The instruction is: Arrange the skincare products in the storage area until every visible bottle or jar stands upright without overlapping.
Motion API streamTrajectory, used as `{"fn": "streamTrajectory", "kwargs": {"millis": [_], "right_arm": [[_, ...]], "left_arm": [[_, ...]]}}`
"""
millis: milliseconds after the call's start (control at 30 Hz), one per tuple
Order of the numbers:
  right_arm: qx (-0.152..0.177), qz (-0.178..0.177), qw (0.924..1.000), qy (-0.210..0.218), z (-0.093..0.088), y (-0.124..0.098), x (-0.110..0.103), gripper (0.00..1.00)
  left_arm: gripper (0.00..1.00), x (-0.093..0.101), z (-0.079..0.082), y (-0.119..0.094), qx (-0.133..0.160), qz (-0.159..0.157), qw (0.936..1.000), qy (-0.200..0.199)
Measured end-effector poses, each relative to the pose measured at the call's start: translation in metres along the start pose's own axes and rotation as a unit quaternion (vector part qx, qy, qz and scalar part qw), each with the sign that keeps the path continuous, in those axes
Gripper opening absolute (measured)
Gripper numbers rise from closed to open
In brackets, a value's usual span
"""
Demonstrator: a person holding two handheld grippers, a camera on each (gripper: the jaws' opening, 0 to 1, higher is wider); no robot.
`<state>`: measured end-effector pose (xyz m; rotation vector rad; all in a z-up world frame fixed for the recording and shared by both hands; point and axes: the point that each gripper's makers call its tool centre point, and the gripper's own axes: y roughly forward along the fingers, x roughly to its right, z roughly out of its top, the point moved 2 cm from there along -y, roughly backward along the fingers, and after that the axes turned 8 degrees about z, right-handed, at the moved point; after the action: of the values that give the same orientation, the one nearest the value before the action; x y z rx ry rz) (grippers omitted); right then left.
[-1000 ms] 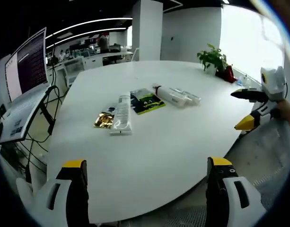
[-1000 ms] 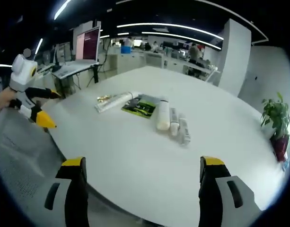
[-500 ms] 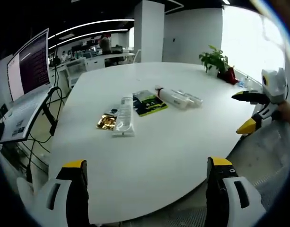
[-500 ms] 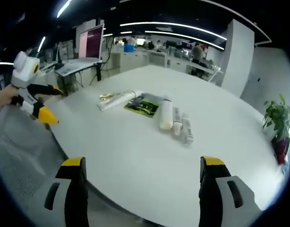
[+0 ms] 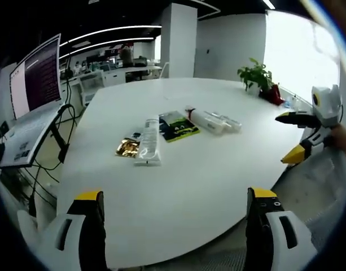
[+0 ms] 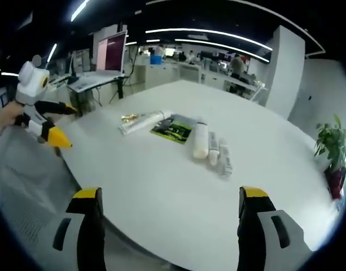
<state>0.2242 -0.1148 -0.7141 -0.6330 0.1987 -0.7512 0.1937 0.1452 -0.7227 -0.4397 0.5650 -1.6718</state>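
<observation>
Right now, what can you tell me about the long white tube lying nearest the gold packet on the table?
The long white squeeze tube lies flat on the white table, not upright. It looks like soft plastic with small dark print along its length, too small to read. A shiny gold foil packet sits against one side of it; a flat green-and-black sachet lies close on the other side. Neither gripper touches it.

White claw [image 5: 175,210], seemingly yellow-tipped fingers [image 5: 88,196]
</observation>
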Motion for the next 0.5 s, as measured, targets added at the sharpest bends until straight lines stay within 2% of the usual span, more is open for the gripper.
{"fn": "streamTrajectory", "kwargs": {"millis": [500], "right_arm": [[0.017,-0.004,0.9998,-0.006,0.0066,-0.0038,-0.0025,0.99]], "left_arm": [[0.99,-0.0018,-0.0013,0.0004,-0.003,0.008,1.0,0.001]]}}
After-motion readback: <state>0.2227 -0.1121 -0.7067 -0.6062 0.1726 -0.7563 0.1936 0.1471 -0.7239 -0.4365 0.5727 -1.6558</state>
